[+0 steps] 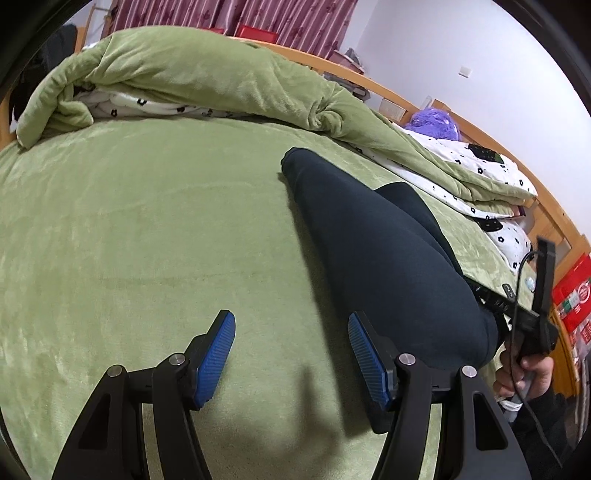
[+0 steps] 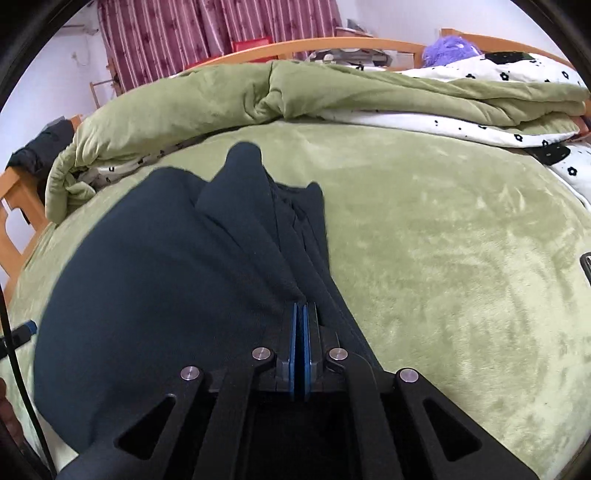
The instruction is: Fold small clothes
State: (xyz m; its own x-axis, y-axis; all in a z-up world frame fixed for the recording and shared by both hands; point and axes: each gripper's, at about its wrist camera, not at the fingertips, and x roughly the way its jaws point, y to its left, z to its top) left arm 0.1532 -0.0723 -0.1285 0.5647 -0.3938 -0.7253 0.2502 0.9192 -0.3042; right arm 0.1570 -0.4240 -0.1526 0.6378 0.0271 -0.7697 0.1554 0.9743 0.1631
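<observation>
A dark navy garment lies stretched over the green bed sheet; it looks like a pair of trousers, with one leg end pointing toward the far quilt. My right gripper is shut on a bunched fold of the garment's near edge, blue pads pressed together with cloth pinched between them. In the left wrist view the same garment runs along the right side. My left gripper stands open over bare sheet, its right finger beside the garment's left edge, nothing between the pads.
A rolled green quilt with a white flowered lining lies across the far side of the bed. A wooden bed frame, striped curtains and a purple plush toy are behind. A hand holds the right gripper at the right.
</observation>
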